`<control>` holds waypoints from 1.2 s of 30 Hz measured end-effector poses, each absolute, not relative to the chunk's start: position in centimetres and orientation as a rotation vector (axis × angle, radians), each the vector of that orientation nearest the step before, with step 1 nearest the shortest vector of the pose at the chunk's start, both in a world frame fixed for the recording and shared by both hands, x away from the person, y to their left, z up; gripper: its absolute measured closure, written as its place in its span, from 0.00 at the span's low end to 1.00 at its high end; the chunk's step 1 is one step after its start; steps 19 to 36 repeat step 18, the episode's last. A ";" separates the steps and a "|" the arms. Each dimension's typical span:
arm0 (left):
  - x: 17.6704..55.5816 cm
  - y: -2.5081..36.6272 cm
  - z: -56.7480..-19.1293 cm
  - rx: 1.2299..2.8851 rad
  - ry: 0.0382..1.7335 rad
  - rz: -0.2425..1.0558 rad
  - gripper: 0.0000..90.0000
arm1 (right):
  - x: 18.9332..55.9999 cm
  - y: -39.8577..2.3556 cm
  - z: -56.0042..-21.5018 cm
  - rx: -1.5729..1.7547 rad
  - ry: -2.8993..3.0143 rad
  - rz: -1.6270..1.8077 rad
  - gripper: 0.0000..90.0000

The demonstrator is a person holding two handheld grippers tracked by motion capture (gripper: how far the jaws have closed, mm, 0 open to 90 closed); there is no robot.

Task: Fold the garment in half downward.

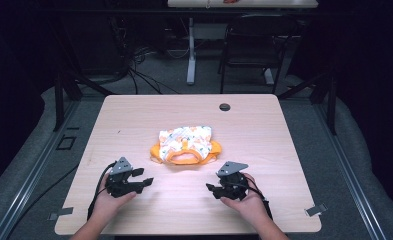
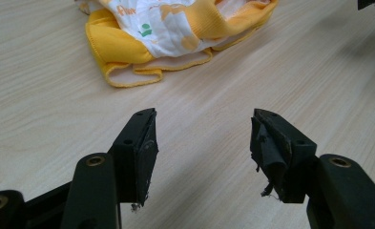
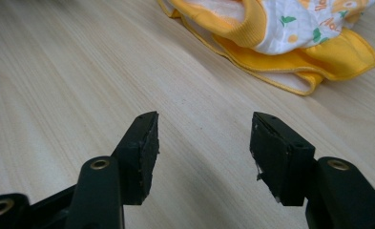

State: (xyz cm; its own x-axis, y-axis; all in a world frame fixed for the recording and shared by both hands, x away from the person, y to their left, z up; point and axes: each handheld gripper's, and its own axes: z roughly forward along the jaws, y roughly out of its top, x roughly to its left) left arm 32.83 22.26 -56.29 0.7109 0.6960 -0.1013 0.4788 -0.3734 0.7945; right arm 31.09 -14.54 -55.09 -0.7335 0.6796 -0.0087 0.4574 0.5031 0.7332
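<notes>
A small folded garment (image 1: 186,145), white with an orange and green print and orange-yellow edging, lies in the middle of the wooden table (image 1: 134,115). My left gripper (image 1: 146,181) rests low over the table to the garment's front left, open, jaws bare. My right gripper (image 1: 210,188) sits to its front right, open too, with nothing between its jaws. In the left gripper view the garment (image 2: 171,33) lies beyond the jaws of that gripper (image 2: 203,138), apart from them. In the right gripper view the garment (image 3: 290,38) lies ahead and to the right of that gripper (image 3: 203,136).
A round dark grommet (image 1: 225,107) sits near the table's far edge. Beyond the table stand a black chair (image 1: 254,45) and a white table leg (image 1: 191,55), with cables on the floor. Metal brackets (image 1: 315,210) stick out at the near corners.
</notes>
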 end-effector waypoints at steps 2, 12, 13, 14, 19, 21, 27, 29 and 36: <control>32.7 22.2 -56.3 2.048 0.885 0.330 0.47 | 31.0 -14.5 -55.3 0.966 2.451 1.063 0.47; 32.5 21.3 -57.4 2.112 0.833 0.337 0.47 | 30.7 -13.7 -56.1 0.916 2.436 1.037 0.47; 32.4 21.2 -57.5 2.111 0.824 0.332 0.47 | 30.6 -13.6 -56.2 0.919 2.432 1.037 0.48; 32.4 21.1 -57.4 2.118 0.810 0.331 0.47 | 30.6 -13.5 -56.2 0.908 2.433 1.031 0.48; 32.3 20.7 -57.6 2.119 0.795 0.332 0.47 | 30.4 -13.1 -56.6 0.893 2.427 1.022 0.47; 32.3 20.7 -57.6 2.119 0.795 0.332 0.47 | 30.4 -13.1 -56.6 0.893 2.427 1.022 0.47; 32.3 20.7 -57.6 2.119 0.795 0.332 0.47 | 30.4 -13.1 -56.6 0.893 2.427 1.022 0.47; 32.3 20.7 -57.6 2.119 0.795 0.332 0.47 | 30.4 -13.1 -56.6 0.893 2.427 1.022 0.47; 32.3 20.7 -57.6 2.119 0.795 0.332 0.47 | 30.4 -13.1 -56.6 0.893 2.427 1.022 0.47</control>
